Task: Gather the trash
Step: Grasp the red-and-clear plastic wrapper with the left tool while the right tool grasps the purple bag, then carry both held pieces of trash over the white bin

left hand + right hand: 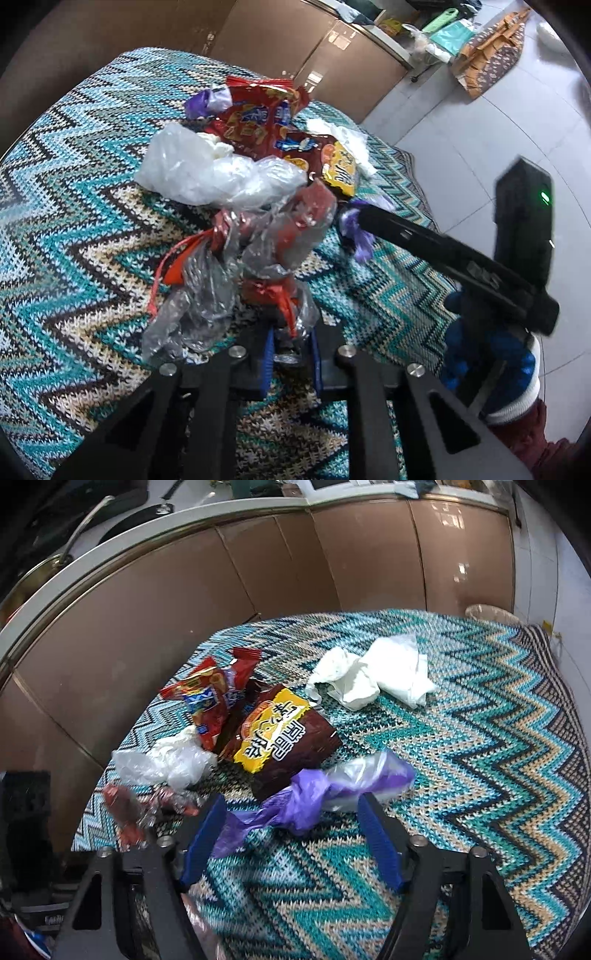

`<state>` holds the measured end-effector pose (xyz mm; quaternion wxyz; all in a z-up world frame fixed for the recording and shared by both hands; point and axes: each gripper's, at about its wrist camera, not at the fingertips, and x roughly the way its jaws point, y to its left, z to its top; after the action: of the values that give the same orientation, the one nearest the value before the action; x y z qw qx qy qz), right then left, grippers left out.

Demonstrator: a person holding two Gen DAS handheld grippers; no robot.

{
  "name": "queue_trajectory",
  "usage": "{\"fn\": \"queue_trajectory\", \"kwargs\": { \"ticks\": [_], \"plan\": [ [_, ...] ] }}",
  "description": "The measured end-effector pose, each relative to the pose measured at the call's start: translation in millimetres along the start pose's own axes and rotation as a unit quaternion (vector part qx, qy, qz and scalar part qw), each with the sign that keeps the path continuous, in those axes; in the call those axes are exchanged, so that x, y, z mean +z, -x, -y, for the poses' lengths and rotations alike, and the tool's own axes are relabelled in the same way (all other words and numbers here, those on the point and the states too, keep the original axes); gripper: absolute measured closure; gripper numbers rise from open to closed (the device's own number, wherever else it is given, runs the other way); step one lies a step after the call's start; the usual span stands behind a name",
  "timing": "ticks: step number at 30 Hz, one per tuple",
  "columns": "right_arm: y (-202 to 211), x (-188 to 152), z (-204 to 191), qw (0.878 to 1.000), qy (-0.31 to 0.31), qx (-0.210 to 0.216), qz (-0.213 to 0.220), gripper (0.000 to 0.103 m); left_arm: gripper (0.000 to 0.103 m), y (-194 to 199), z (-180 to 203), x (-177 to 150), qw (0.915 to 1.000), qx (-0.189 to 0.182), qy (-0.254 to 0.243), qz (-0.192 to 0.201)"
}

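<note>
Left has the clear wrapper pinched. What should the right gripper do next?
Probably close the right gripper: its jaws stand open on either side of the purple bag on the zigzag cloth, pads not yet pressing. The left gripper is shut on the clear wrapper.

- Ahead of the left gripper [291,350], a crinkled clear-and-red plastic wrapper [255,258] and piled snack bags [266,122] block the way.
- Right of the right gripper [291,834], bare zigzag-knit tablecloth [498,775] lies open.
- Crumpled white tissue [376,675] sits beyond.

Wrappers [273,731] left of tissues [373,679]
</note>
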<state>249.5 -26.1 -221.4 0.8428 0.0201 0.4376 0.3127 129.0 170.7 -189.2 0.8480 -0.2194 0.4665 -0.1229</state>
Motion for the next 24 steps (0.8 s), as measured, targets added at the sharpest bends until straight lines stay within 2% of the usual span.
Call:
{"fn": "queue_trajectory", "kwargs": {
  "ticks": [2, 4, 5, 6, 10, 15, 18, 24],
  "plan": [
    [-4, 1, 0, 1.0, -0.004, -0.004, -0.007, 0.044, 0.089, 3, 1, -5, 1.0, -0.002, -0.009, 0.002],
    [-10, 2, -2, 1.0, 0.001, -0.011, -0.013, 0.061, 0.089, 7, 4, -11, 0.9998, -0.003, -0.018, 0.004],
    [-12, 2, -3, 1.0, 0.005, -0.02, -0.015, 0.064, 0.089, 8, 5, -12, 0.9998, -0.003, -0.021, 0.005],
    [-13, 1, -3, 1.0, 0.005, -0.02, -0.015, 0.072, 0.09, 10, 7, -14, 0.9997, -0.003, -0.024, 0.007],
    [-5, -4, -2, 1.0, 0.003, -0.017, -0.007, 0.084, 0.09, 24, 13, -27, 0.9992, -0.001, -0.034, 0.019],
    [26, -16, -8, 0.999, 0.021, -0.02, 0.013, 0.087, 0.091, 41, 18, -34, 0.9984, 0.003, -0.046, 0.033],
    [45, -22, -12, 0.999, 0.025, -0.02, 0.029, 0.094, 0.091, 54, 23, -35, 0.9976, 0.006, -0.055, 0.043],
    [89, -35, -14, 0.997, 0.031, -0.022, 0.062, 0.094, 0.092, 79, 42, -33, 0.9944, 0.023, -0.074, 0.072]
  ]
}}
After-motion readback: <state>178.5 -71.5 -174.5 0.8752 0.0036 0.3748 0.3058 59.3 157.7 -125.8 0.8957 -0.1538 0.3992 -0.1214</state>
